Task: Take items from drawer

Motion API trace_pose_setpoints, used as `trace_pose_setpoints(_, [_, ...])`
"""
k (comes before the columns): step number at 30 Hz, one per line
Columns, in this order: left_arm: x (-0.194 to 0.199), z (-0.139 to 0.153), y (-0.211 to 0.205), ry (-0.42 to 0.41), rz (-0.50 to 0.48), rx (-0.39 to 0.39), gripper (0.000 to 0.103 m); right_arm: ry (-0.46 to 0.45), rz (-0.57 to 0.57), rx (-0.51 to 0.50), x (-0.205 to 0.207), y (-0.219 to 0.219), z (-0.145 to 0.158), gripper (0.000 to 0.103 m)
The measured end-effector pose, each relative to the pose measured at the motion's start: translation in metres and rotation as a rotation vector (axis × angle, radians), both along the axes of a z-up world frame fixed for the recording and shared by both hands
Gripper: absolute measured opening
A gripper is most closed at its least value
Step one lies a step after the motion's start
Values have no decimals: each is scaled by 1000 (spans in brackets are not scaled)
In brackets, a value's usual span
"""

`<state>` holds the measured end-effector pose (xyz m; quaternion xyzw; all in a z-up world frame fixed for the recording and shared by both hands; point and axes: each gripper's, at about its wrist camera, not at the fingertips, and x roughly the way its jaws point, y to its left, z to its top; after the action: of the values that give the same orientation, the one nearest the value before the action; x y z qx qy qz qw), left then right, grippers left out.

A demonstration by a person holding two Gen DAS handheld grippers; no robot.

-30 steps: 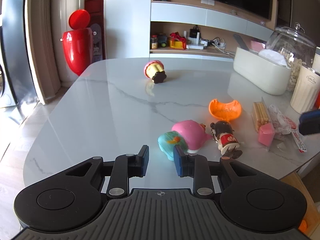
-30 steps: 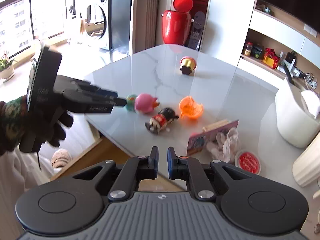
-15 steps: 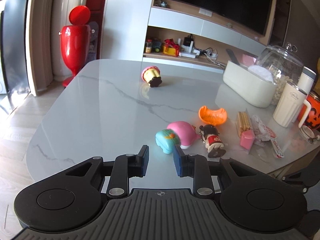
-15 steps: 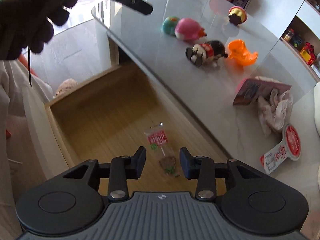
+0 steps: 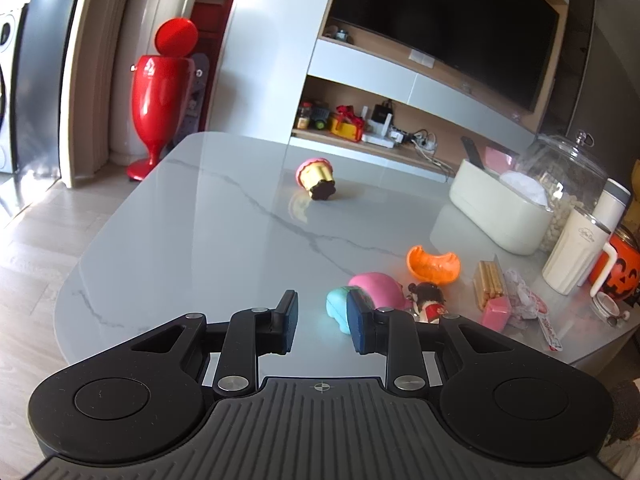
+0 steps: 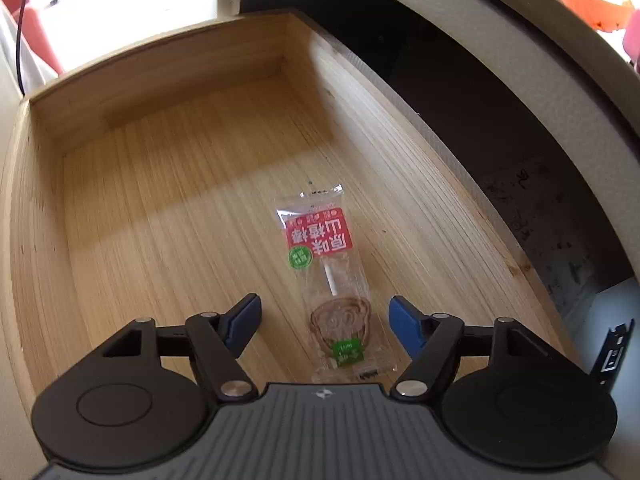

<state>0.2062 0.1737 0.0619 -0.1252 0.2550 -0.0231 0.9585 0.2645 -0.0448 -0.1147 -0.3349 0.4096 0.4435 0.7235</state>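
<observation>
**Last snack packet in the drawer: how I'd go for it**

So the right tool (image 6: 325, 322) is pointing down into the open wooden drawer (image 6: 160, 64), and its jaws are opening right now. The only thing I can see in there is a clear-wrapped lollipop packet (image 6: 330, 276) lying flat on the drawer floor, nearer the wall under the counter edge than the opposite wall. The round candy end sits between the two blue fingers (image 6: 242, 322), but neither pad is touching it yet, so nothing is held.

My take on doing this well: flat film on flat wood is a pain. I'd aim for the thick candy disc rather than the thin label end, because the disc gives the pads something solid to bite. Come down until the fingertips nearly reach the wood, keep the packet centred, then close slowly. Closing too high probably just skims the wrapper and slides it away.

The left tool (image 5: 322, 322) hangs over the near edge of the counter (image 5: 200, 216), jaws at a narrow gap with nothing between them. A teal toy (image 5: 336, 306) and pink toy (image 5: 376, 288) sit just beyond it, so drop the packet clear of those.
</observation>
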Motion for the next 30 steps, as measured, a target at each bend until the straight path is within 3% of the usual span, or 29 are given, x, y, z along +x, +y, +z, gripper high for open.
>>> trace_pose_setpoints(2, [2,-3,2,15,14,-13,29,77,-30,12,9,0,1,67])
trace_pose_setpoints(3, [3,-3,4,19,19,-26,29,130,-25,13,10,0,4,43])
trace_pose_setpoints(4, [4,-3,4,20,23,-36,29,144,-8,-4,6,2,8,36])
trace_pose_setpoints(9, [2,1,2,3,37,-26,29,4,107,-78,-38,9,43,36])
trace_pose_setpoints(16, [-4,0,6,15,45,-47,29,-68,-29,228,-42,1,179,35])
trace_pose_setpoints(17, [-6,-1,6,19,43,-49,29,-81,-60,264,-37,4,191,30])
trace_pose_setpoints(18, [-7,-1,6,22,40,-48,29,-96,-89,290,-30,5,201,18])
trace_pose_setpoints(20, [-8,-2,6,29,28,-44,29,-173,-141,320,-12,7,217,15])
trace_pose_setpoints(23, [-6,-3,6,46,25,-55,29,-301,-184,284,8,22,217,15])
trace_pose_setpoints(26, [-6,1,6,29,28,-68,29,-198,-175,313,10,2,223,15])
trace_pose_setpoints(30, [-5,3,-3,22,-8,-71,29,-167,-45,255,-33,-17,216,19])
